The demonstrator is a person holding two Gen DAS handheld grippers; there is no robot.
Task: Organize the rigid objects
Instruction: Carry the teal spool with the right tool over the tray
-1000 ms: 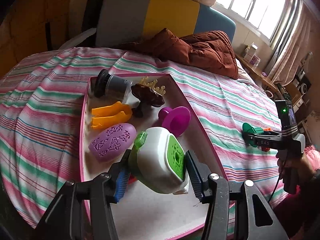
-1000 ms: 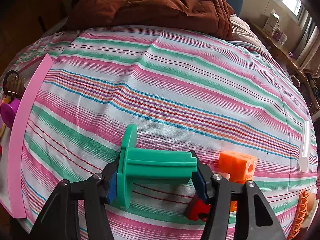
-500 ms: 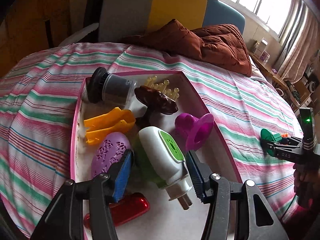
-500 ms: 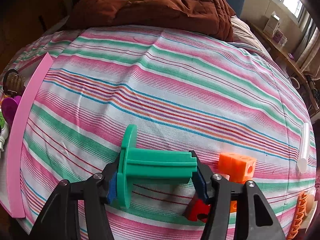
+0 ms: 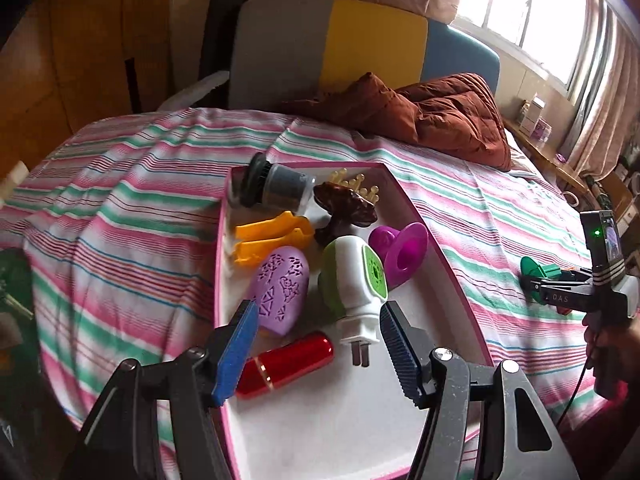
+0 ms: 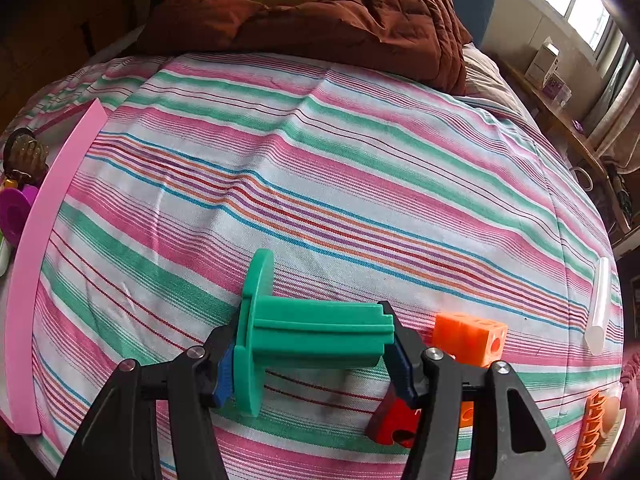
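Observation:
A pink-rimmed white tray [image 5: 436,248] lies on the striped bed. In it lie a white and green plug-in device [image 5: 352,284], a purple oval [image 5: 282,290], a red cylinder [image 5: 286,364], a magenta funnel shape [image 5: 400,254], an orange clip [image 5: 272,238], a brown brush [image 5: 346,208] and a dark jar [image 5: 276,186]. My left gripper [image 5: 316,356] is open and empty, just behind the plug-in device. My right gripper [image 6: 312,352] is shut on a green flanged spool [image 6: 304,332] above the bedspread; it also shows in the left wrist view [image 5: 560,292].
An orange cube [image 6: 470,336], a red block [image 6: 394,420], an orange comb-like piece [image 6: 590,436] and a white tube [image 6: 600,304] lie on the bed near my right gripper. The tray's pink rim [image 6: 40,248] is at its left. A brown quilt [image 6: 320,28] lies at the headboard.
My left gripper has let go of the white and green plug-in device, which now lies in the tray, and has drawn back. My right gripper has stayed put with the green spool.

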